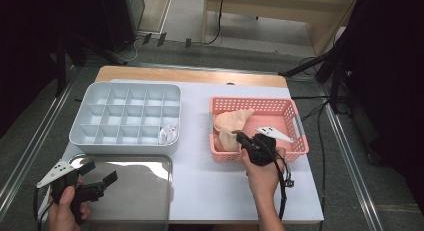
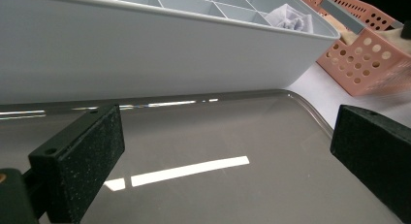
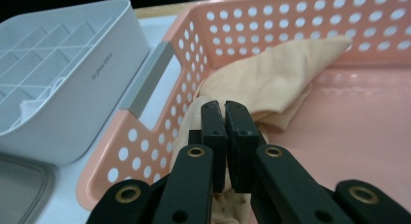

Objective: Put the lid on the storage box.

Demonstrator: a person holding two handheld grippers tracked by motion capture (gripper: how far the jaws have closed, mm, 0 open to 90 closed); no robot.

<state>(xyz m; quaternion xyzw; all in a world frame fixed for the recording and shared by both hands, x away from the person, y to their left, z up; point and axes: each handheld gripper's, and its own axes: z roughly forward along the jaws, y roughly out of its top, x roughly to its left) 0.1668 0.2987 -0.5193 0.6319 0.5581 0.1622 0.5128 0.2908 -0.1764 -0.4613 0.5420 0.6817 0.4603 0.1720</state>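
Right tool [image 3: 225, 107] clamped on the cloth [image 3: 271, 83] at the basket's [image 1: 295, 116] near-left corner; left tool [image 1: 97, 173] apart over the tray [image 1: 150, 191]. Next move: lift clear.

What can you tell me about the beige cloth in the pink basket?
The beige cloth is a soft, thin fabric, crumpled and folded, not spread flat. It lies in the left part of the pink basket, against the perforated wall, with one pointed corner reaching toward the back wall. Its near end hangs at the front rim. The right gripper is shut on that near end; whether it is lifted yet cannot be told.
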